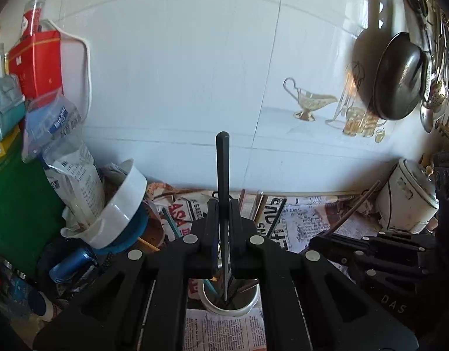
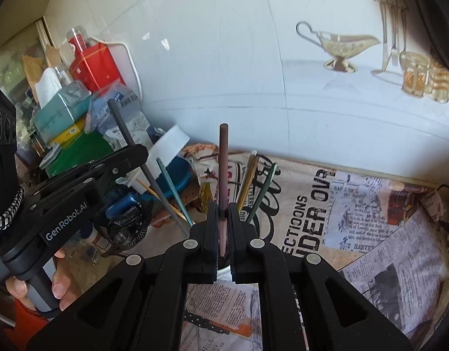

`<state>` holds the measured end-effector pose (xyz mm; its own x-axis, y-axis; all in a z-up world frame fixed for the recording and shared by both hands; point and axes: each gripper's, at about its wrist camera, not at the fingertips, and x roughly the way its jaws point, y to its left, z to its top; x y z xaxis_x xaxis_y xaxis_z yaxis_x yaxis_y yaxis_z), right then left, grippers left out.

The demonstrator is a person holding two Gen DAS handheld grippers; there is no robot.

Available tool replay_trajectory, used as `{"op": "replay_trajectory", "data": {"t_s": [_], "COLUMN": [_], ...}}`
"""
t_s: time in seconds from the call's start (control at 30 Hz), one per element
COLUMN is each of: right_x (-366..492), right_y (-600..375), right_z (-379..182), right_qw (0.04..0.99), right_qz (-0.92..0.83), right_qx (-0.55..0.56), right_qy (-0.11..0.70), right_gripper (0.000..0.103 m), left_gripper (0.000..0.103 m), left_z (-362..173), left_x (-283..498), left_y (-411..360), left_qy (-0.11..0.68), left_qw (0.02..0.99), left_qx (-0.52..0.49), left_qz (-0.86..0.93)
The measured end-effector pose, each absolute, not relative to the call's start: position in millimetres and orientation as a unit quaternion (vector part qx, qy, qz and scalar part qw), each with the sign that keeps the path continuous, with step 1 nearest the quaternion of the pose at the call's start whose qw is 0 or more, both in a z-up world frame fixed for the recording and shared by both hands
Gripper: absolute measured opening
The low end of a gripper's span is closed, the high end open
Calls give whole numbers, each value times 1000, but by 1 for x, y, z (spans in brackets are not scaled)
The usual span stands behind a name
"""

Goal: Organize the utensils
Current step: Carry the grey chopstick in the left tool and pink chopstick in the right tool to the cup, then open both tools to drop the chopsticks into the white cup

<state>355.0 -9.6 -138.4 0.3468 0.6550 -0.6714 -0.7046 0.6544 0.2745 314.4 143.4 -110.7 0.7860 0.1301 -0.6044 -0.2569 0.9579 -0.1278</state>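
Left wrist view shows the left gripper (image 1: 223, 231) clenched on a black chopstick (image 1: 223, 175) standing in the white cup (image 1: 230, 304), the right gripper (image 2: 223, 228) pinching a brown chopstick (image 2: 223, 175) likewise; judged next: release both.

My left tool (image 1: 223, 225) points forward and slightly down, its two black fingers (image 1: 210, 234) drawn close together and clamped on a thin dark stick that stands upright between them. My right tool (image 2: 223, 228) sits just to its right, also aimed forward, its fingers (image 2: 235, 234) pressed against a thin brownish stick held upright. My left hand (image 2: 43, 289) wraps around the left tool's handle from below, fingertips showing.
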Motion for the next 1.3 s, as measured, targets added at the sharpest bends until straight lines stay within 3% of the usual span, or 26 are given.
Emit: {"op": "replay_trajectory", "data": {"t_s": [0.67, 0.77, 0.8, 0.9, 1.0, 1.3], "right_x": [366, 366, 365, 359, 350, 306], "right_y": [16, 12, 10, -1, -13, -71], "right_z": [-189, -187, -186, -175, -160, -87], "right_qw": [787, 789, 789, 800, 814, 866], "right_qz": [401, 397, 397, 394, 388, 379], "right_qx": [-79, -80, -80, -74, -73, -35], "right_qy": [462, 462, 462, 446, 426, 323], "right_gripper": [6, 12, 20, 28, 28, 28], "left_gripper": [4, 5, 7, 17, 31, 39], "left_z": [-177, -174, -172, -163, -150, -76], "left_x": [330, 326, 324, 317, 305, 238], "left_y": [150, 147, 147, 143, 140, 118], "left_qy": [405, 405, 405, 400, 386, 293], "left_qw": [901, 902, 902, 904, 910, 947], "left_qx": [-116, -112, -111, -107, -105, -85], "left_qz": [99, 100, 101, 105, 108, 103]}}
